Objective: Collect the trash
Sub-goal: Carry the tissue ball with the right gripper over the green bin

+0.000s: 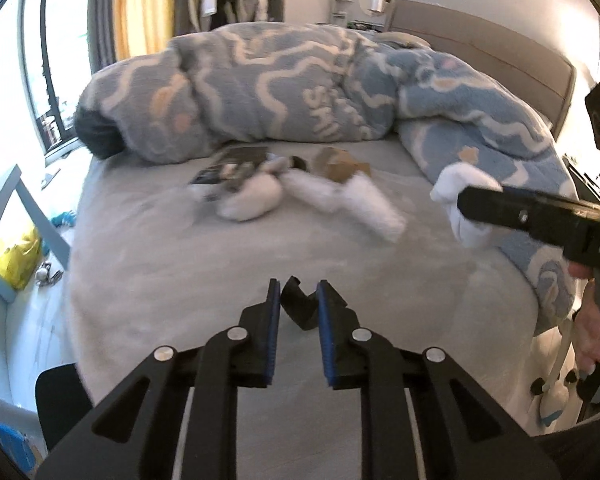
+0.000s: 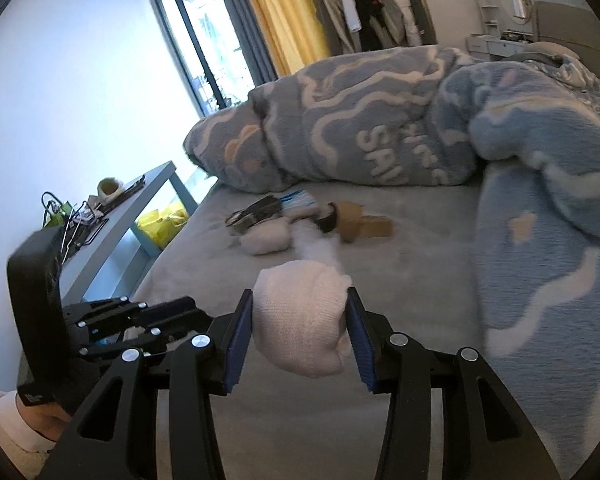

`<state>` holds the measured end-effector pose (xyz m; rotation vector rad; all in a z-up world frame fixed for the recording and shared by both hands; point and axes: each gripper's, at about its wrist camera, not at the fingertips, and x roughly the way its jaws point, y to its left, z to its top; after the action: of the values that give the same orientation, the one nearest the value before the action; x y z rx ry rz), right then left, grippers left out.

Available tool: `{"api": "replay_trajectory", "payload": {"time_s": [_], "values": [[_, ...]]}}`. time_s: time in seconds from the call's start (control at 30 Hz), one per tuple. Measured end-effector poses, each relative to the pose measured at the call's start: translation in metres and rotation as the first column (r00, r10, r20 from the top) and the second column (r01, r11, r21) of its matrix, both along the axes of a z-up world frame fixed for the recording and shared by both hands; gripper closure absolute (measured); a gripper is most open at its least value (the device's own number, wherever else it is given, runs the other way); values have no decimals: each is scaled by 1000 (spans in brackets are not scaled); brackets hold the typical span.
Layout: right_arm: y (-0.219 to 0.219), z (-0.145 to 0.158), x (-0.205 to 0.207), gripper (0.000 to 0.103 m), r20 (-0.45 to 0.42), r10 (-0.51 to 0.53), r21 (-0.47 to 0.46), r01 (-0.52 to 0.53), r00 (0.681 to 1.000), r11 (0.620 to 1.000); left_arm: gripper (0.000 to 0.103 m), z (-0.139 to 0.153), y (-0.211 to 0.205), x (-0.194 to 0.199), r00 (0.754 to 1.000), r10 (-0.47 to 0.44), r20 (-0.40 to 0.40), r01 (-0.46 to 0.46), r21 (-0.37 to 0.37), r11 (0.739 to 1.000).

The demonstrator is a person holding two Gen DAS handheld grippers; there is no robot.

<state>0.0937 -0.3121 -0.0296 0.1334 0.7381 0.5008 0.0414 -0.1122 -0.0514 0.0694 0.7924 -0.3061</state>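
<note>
Trash pile (image 2: 300,222): mid-frame on bed, in front of rolled comforter; blurred in both views
Bed (image 1: 220,264): grey sheet, fills centre of left wrist view; grey padded headboard (image 1: 484,46) upper right
Comforter (image 1: 268,84): blue fleece, white wavy pattern with lettering, bunched across top of bed and down right side
Room: window with dark frame (image 2: 188,36) upper left, yellow curtain (image 2: 276,12) beside it, clothes hanging (image 2: 364,8) top centre, light blue side table (image 2: 140,208) left of bed, yellow bag (image 2: 162,226) under it
Pile contents: dark glossy wrapper (image 2: 256,214), white crumpled wad (image 2: 266,240), brown cardboard piece (image 2: 366,226), blue-striped packet (image 2: 298,200), long white piece (image 1: 354,204) nearest camera
White wad (image 2: 304,320): knit-textured, soft, balled; lower centre of right wrist view, above the sheet
Right gripper (image 2: 300,328): blue pads clamped on white wad from both sides
Left gripper (image 1: 298,308): lower centre, pads pinching small black crumpled scrap (image 1: 298,306), above bare sheet
Hand (image 1: 592,320): right edge, on right gripper's handle
</note>
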Motion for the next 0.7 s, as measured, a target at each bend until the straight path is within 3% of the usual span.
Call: {"api": "replay_trajectory", "payload": {"time_s": [0.3, 0.7], "values": [[62, 2, 1, 57, 2, 77, -10, -77, 997, 997, 84, 15, 69, -10, 994, 108, 30, -108, -20, 994], [144, 4, -3, 57, -8, 171, -24, -171, 985, 985, 84, 6, 167, -23, 967, 256, 1, -255, -17, 967]]}}
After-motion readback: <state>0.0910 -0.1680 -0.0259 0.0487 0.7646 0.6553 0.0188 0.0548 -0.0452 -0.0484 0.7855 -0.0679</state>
